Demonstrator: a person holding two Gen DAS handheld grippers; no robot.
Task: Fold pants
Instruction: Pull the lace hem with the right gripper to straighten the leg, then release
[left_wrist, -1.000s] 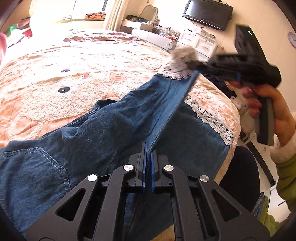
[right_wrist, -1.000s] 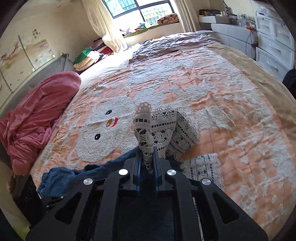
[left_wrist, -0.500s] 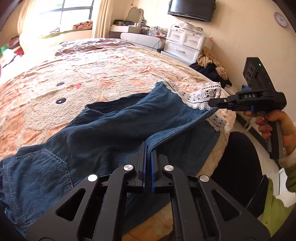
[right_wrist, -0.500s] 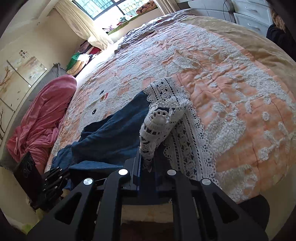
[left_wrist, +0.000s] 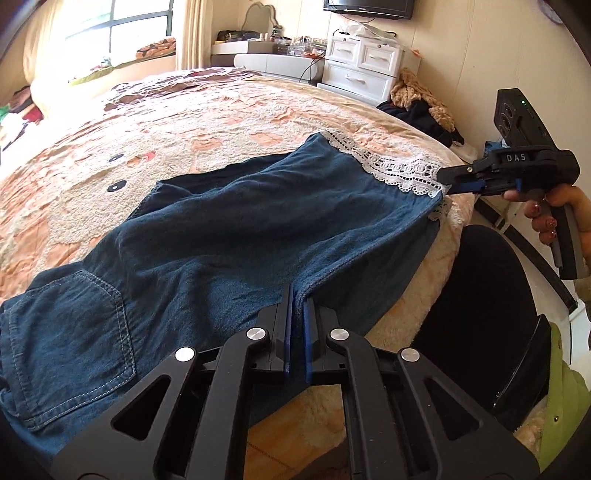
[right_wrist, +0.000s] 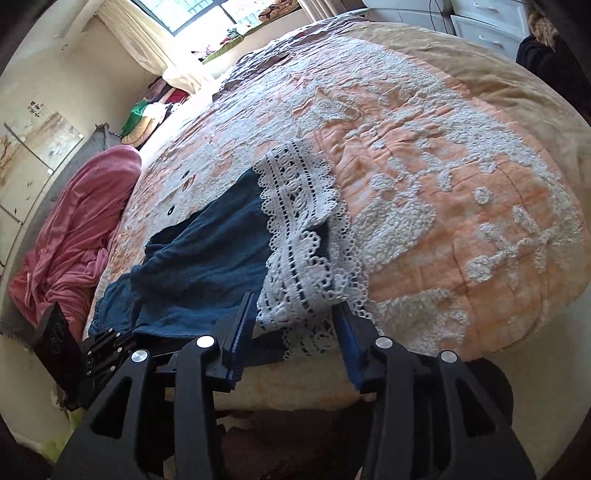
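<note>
A pair of dark blue denim pants (left_wrist: 229, 236) lies spread across the near edge of a bed (left_wrist: 207, 110) covered in a peach-and-white tufted quilt with a cartoon face. The left hand-held gripper (left_wrist: 294, 295) is clamped on a raised fold of the denim along the pants' near edge, its two blue-padded fingers (left_wrist: 287, 332) pressed almost together with only the cloth between them. A stitched back pocket (left_wrist: 70, 332) lies flat on the pants, to the left of that pinched fold.

At the far end of the pants, the white lace hem (left_wrist: 399, 171) rests on the quilt at the bed's corner. The right hand-held gripper (right_wrist: 295, 310) sits at that hem with its fingers spread wide apart, the lace (right_wrist: 299, 236) lying loose between them and gripped by neither. Seen from the left wrist view, the same tool (left_wrist: 448, 181) is held level at the lace by a hand (left_wrist: 561, 218) with red-painted nails.

Beyond the pants, a pink blanket (right_wrist: 74, 236) is heaped along the bed's far side. A white chest of drawers (left_wrist: 364, 70) stands against the wall past the bed, with a wall-mounted television (left_wrist: 369, 7) above it and a pile of clothes (left_wrist: 421, 103) just beside it.
</note>
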